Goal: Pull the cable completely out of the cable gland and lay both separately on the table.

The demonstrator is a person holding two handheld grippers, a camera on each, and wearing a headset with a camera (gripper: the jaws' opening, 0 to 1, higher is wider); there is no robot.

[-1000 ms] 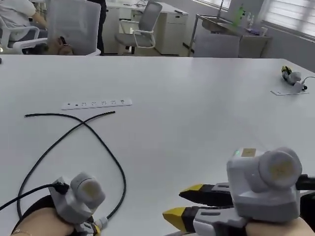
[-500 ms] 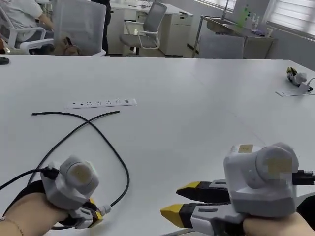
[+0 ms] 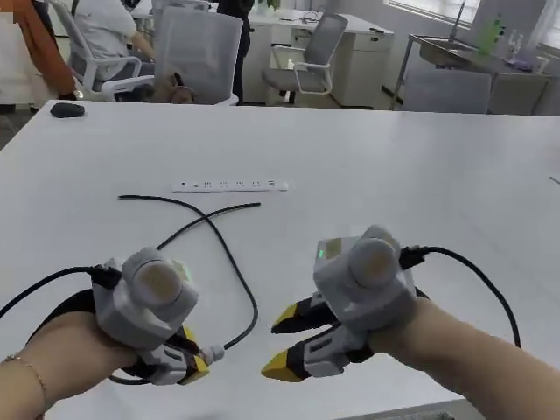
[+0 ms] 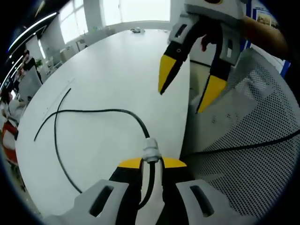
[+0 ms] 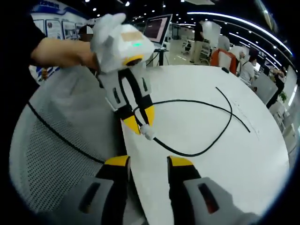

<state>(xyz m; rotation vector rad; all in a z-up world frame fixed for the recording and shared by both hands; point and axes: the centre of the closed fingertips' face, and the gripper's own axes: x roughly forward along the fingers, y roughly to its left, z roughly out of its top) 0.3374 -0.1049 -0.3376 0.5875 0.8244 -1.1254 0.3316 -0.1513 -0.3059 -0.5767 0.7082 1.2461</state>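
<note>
My left gripper (image 3: 197, 364) is at the lower left of the head view, shut on a small white cable gland (image 3: 213, 354) that pokes out past its yellow tips. In the left gripper view the gland (image 4: 151, 152) sits between the tips. A black cable (image 4: 101, 111) runs out of it and loops across the white table (image 3: 394, 175). My right gripper (image 3: 274, 347) is open with nothing between its jaws, a short way to the right of the gland and pointing at it. The right gripper view shows the gland (image 5: 147, 132) just beyond that gripper (image 5: 149, 161).
A white power strip (image 3: 229, 185) lies beyond the cable's far ends. A dark mouse (image 3: 66, 109) sits at the far left edge. Office chairs (image 3: 197, 57) and people are behind the table. A mesh chair back (image 5: 61, 140) is below the near table edge.
The right gripper has come left, closer to the left gripper and the gland. The left gripper still holds the gland, a little higher. The head view has swung left.
</note>
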